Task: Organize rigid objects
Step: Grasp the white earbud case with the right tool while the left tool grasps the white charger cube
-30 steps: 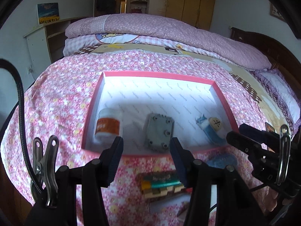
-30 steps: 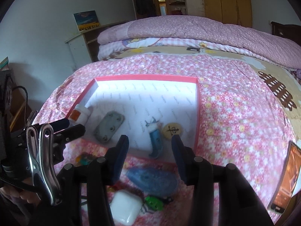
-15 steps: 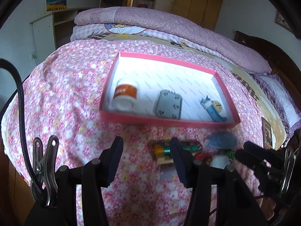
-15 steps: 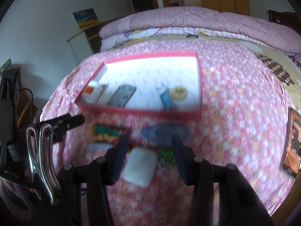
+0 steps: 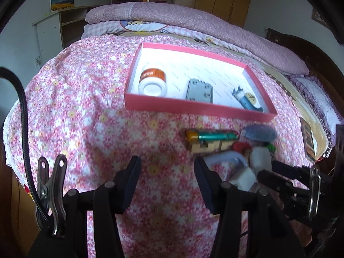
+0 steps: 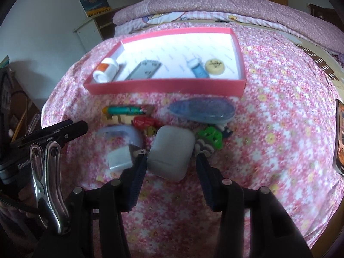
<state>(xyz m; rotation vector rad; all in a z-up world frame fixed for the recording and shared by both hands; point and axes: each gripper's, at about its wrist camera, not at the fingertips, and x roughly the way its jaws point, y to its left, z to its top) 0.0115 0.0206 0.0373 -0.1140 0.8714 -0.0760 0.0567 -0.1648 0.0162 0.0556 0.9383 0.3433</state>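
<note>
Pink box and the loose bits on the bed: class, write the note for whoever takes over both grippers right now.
Left gripper: open, empty, over bare bedspread.
Right gripper: open, straddling the white case, not gripping it.
Done: bottle, grey plate, blue tube and round token lie in the pink box.
Left: white case, blue oval, green pen, red piece, green toy, all in front of the box.

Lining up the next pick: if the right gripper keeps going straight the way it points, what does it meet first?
Most likely the white earbud case, lying between the open right gripper fingers on the floral bedspread; depth is uncertain.
</note>
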